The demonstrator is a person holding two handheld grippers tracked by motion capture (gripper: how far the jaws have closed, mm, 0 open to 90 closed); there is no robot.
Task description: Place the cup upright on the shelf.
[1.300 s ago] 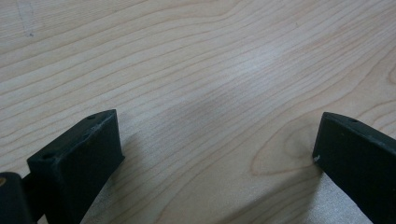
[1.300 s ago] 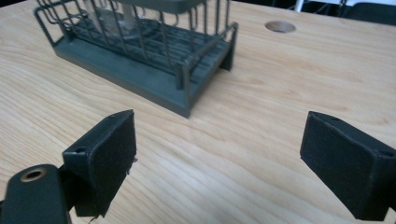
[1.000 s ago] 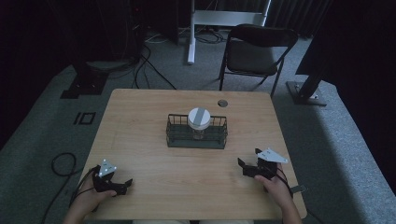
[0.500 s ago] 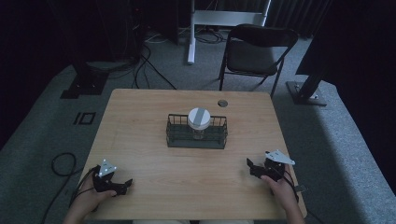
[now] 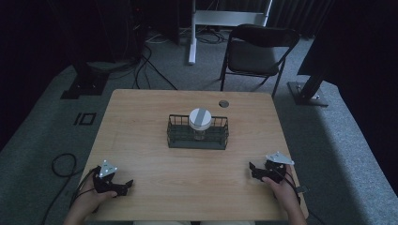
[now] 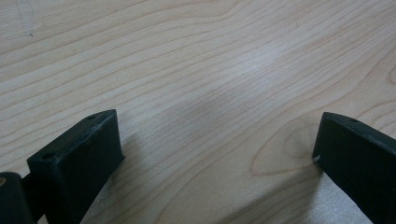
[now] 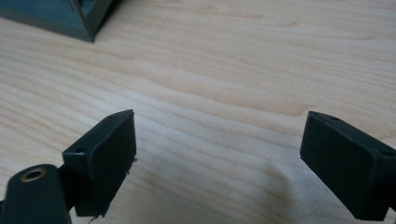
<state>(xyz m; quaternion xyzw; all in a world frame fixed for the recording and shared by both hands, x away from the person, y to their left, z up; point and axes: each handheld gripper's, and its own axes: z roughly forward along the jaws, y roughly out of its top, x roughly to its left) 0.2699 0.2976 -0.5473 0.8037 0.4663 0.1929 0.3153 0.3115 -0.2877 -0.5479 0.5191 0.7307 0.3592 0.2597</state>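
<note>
A dark wire basket (image 5: 198, 133) stands at the middle of the wooden table (image 5: 141, 122), and a jar with a white lid (image 5: 200, 118) sits upright inside it. My left gripper (image 5: 126, 183) rests low on the table near the front left corner, open, with bare wood between its jaws (image 6: 217, 154). My right gripper (image 5: 252, 168) rests near the front right edge, also open and holding nothing (image 7: 219, 154). A corner of the basket (image 7: 70, 16) shows at the top left of the right gripper view.
A small round cable hole (image 5: 224, 103) sits near the table's far edge. Beyond the table stands a black folding chair (image 5: 256, 49). Cables (image 5: 61, 164) trail on the grey carpet at the left, and stand bases (image 5: 307, 91) rest on the floor.
My right gripper has moved toward the front right edge of the table and come down lower. The left gripper, the basket and the jar have stayed put.
</note>
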